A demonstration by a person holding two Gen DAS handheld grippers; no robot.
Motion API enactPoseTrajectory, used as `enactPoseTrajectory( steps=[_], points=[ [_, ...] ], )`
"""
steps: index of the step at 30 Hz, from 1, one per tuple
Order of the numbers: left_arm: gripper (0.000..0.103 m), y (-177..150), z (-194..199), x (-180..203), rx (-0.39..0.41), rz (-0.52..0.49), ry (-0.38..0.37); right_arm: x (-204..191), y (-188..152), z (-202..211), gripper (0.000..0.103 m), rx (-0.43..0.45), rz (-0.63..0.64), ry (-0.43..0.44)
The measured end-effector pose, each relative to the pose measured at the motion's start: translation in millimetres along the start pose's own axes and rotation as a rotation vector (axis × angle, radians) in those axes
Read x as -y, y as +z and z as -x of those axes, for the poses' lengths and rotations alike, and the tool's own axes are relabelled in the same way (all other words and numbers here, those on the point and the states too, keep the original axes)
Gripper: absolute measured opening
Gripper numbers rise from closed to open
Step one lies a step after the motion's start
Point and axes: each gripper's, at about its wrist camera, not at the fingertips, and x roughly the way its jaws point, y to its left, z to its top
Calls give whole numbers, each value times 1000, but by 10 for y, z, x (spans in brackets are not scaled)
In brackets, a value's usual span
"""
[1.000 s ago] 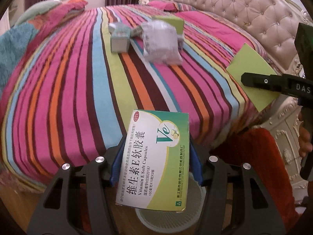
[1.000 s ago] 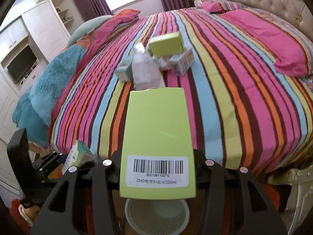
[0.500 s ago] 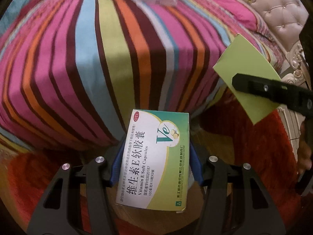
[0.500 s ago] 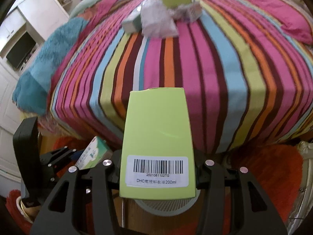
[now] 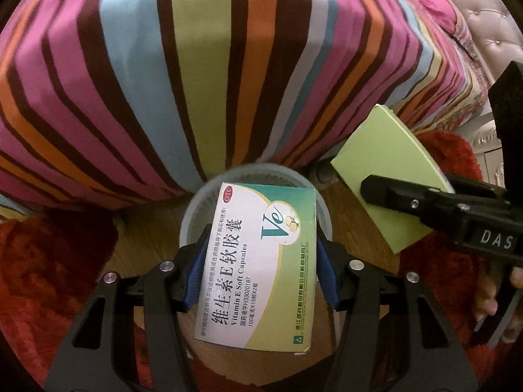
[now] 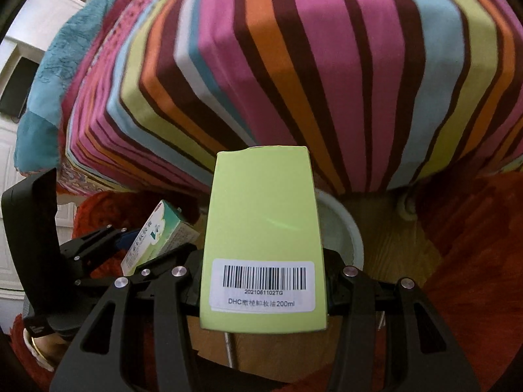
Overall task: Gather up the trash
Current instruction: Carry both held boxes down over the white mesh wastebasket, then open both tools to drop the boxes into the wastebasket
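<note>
My left gripper (image 5: 260,271) is shut on a white and green vitamin E capsule box (image 5: 261,261), its blue pads pressing both long sides. The box hangs over the pale round waste bin (image 5: 199,196) on the floor at the foot of the bed. My right gripper (image 6: 263,281) is shut on a plain lime-green box (image 6: 261,222) with a barcode label, also above the waste bin (image 6: 346,228). In the left wrist view the lime-green box (image 5: 389,176) and the right gripper (image 5: 369,183) come in from the right. The right wrist view shows the vitamin box (image 6: 157,235) at the lower left.
The bed with its striped cover (image 5: 196,65) rises just behind the bin. A red shaggy rug (image 5: 42,277) lies on both sides of a strip of wooden floor (image 6: 398,254). A teal blanket (image 6: 65,65) hangs at the bed's left corner. A hand (image 5: 490,297) holds the right gripper.
Both grippers have sunk and tipped downward with their boxes held. The bed top and its pile of trash have left the view, and the bin and floor now lie under the boxes.
</note>
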Motion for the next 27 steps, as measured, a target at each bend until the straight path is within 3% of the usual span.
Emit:
enactPoseTrajectory(
  steps=[8, 14, 27],
  points=[
    [56, 11, -375, -115, -147, 78, -60, 187, 2, -372, 47, -152, -119, 27],
    [56, -14, -799, -205, -313, 129, -89, 260, 18, -675, 47, -255, -180, 15],
    [56, 26, -1270, -250, -454, 213, -105, 441, 26, -1096, 47, -369, -312, -17]
  ],
)
